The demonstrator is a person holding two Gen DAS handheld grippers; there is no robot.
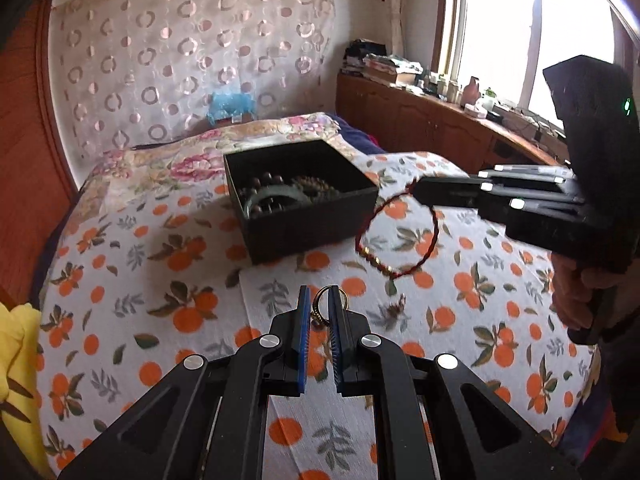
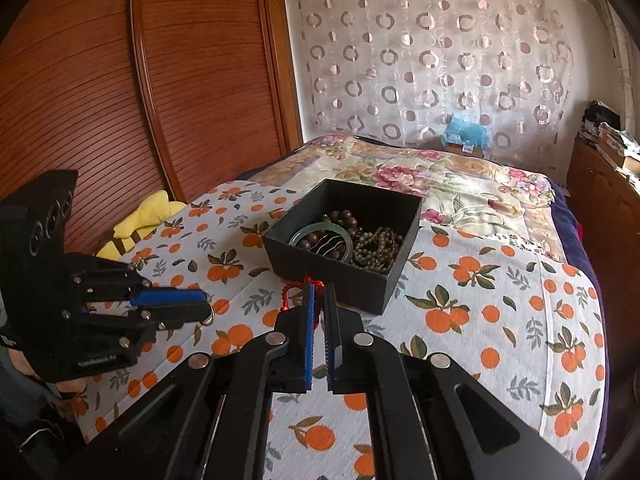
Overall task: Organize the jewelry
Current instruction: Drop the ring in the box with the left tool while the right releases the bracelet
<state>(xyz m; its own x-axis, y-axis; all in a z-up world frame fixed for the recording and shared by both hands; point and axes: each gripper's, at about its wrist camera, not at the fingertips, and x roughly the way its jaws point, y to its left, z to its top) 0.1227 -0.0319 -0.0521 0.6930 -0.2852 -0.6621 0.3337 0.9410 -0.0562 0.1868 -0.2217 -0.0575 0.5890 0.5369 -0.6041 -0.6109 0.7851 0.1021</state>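
An open black box (image 1: 308, 220) (image 2: 352, 276) sits on the bed and holds several beaded bracelets and a green bangle (image 2: 322, 242). My left gripper (image 1: 320, 304) is shut on a small ring (image 1: 323, 305), held above the orange-print cloth in front of the box; it also shows in the right wrist view (image 2: 206, 308). My right gripper (image 2: 319, 300) is shut on a red cord bracelet (image 1: 394, 238) (image 2: 296, 290) that hangs from its tips just right of the box; the gripper also shows in the left wrist view (image 1: 416, 192).
The bed has an orange-print cloth (image 2: 500, 300) over a floral quilt (image 2: 440, 180). A yellow cloth (image 2: 136, 220) lies at its left edge beside a wooden wardrobe (image 2: 120, 100). A cluttered wooden cabinet (image 1: 420, 116) runs under the window at right.
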